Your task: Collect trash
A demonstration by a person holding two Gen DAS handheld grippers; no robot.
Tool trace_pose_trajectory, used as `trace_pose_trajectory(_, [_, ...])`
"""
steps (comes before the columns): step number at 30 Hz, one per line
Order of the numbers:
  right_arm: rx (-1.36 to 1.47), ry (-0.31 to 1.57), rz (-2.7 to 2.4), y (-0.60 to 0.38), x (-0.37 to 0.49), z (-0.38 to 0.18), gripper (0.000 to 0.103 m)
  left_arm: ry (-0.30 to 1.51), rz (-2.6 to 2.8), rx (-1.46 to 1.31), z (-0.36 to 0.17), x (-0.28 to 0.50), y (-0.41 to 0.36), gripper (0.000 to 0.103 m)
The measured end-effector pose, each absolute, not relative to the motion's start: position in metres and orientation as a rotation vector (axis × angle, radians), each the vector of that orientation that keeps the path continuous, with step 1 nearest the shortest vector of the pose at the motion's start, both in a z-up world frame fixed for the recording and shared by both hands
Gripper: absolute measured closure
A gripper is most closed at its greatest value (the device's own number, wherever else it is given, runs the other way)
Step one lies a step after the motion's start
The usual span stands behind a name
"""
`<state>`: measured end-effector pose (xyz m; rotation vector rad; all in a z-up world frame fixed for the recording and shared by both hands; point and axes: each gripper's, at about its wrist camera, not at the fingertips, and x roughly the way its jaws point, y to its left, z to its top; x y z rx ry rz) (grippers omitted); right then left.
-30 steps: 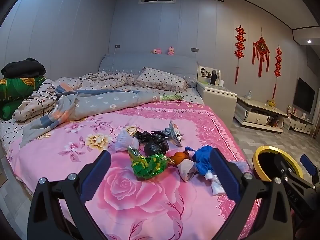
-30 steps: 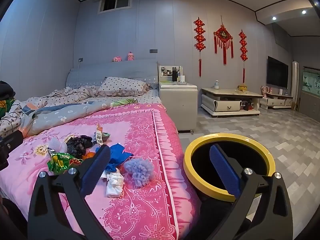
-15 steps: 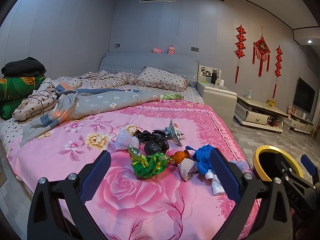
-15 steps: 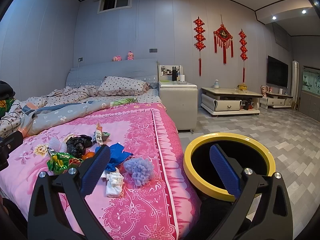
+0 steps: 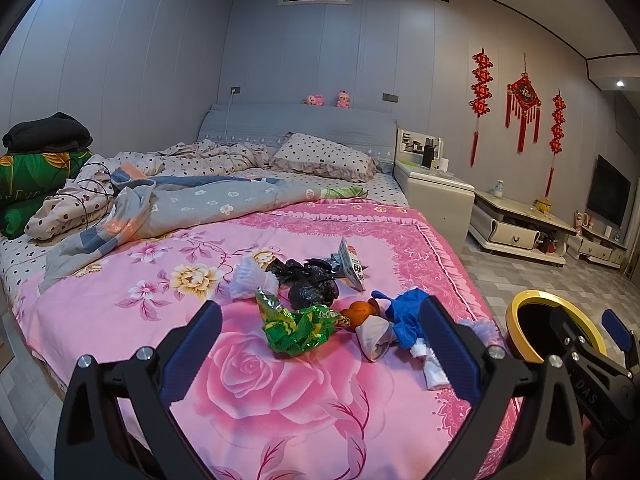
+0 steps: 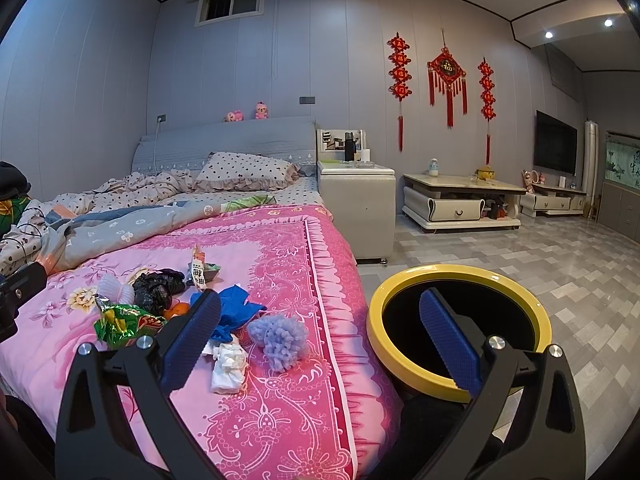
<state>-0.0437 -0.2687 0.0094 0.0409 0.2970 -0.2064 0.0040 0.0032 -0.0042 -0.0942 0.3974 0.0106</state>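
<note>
While both our left gripper (image 5: 320,344) and right gripper (image 6: 320,340) hover released and empty, the trash (image 5: 308,304) lies heaped near the bed's (image 5: 280,400) right edge, with the yellow-rimmed bin (image 6: 460,328) on the floor just beside it. We risk pinching the pink bedspread, or tearing the thin green wrapper (image 5: 298,330) and scattering scraps.

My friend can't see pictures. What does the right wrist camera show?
An open right gripper hovers over a pink bedspread strewn with trash: a green wrapper, a blue cloth, a white tissue and a purple fluffy ball. A yellow-rimmed bin stands beside the bed.
</note>
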Motion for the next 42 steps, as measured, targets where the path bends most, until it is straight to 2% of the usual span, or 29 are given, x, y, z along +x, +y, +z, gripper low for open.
trace_pose_trajectory(42, [0.044,0.322,-0.201,-0.271,-0.039,-0.002,0.008,0.412,0.013,-0.102,-0.015,0.004,0.000,0.008])
